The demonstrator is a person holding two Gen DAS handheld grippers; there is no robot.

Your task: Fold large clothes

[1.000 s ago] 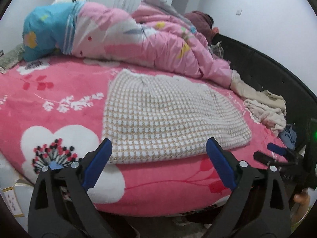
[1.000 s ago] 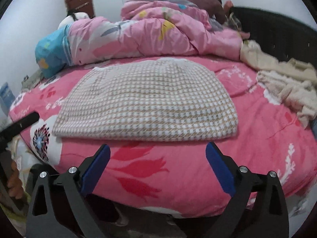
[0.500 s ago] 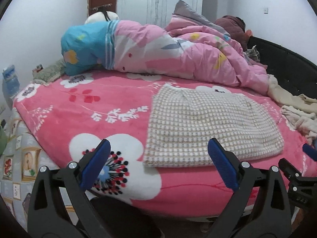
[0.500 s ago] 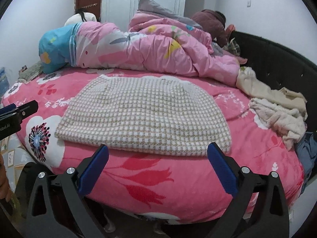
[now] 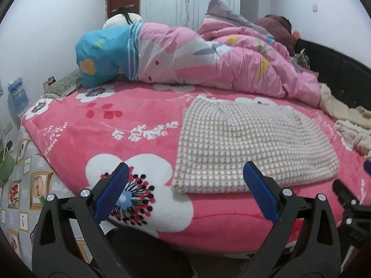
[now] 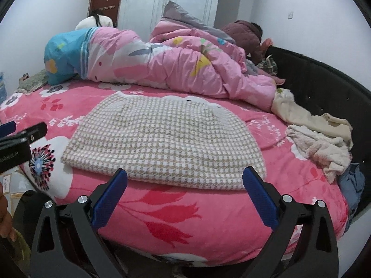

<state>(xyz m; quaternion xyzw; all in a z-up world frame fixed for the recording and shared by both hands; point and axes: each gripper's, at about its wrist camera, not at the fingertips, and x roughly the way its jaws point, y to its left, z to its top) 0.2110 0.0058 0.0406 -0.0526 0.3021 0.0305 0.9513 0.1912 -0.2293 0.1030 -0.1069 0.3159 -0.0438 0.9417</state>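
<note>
A beige-and-white houndstooth garment lies folded flat on the pink flowered bed cover. My left gripper hangs open off the bed's front edge, below the garment's near left corner, with nothing between its blue pads. My right gripper is also open and empty, just short of the garment's near edge. In the right wrist view the left gripper shows at the left edge. The tip of the right gripper shows at the right of the left wrist view.
A bunched pink and blue quilt fills the back of the bed. Cream clothes and a blue cloth lie at the right by the black headboard. A hand shows low left.
Both grippers have drawn back and swung left, so the garment now sits further right in the left wrist view. The garment itself has not moved.
</note>
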